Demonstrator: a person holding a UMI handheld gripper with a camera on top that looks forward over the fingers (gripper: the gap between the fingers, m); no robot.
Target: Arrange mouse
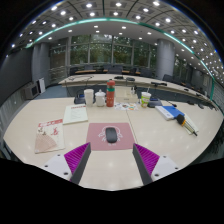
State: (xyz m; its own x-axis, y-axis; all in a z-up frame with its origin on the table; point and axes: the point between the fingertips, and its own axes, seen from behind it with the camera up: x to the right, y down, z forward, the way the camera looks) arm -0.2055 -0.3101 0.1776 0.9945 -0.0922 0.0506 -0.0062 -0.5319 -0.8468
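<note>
Mouse (pixel 111 133) is seen lying on a pink mat (pixel 108 137) on the tabletop (pixel 150 135), just ahead of the claw (pixel 111 157), whose fingers are spread wide with nothing held. Bottles and cups (pixel 110 96) are lined up beyond.

- Table (pixel 40 118): pale top, bearing all items below.
- Papers (pixel 48 136): at 9 o'clock, printed sheets with red marks.
- Cups (pixel 93 97): at 11 o'clock, two white, side by side.
- Bottle (pixel 110 94): at 12 o'clock, orange-red, upright.
- Blue object (pixel 172 113): at 2 o'clock, lying flat.
</note>
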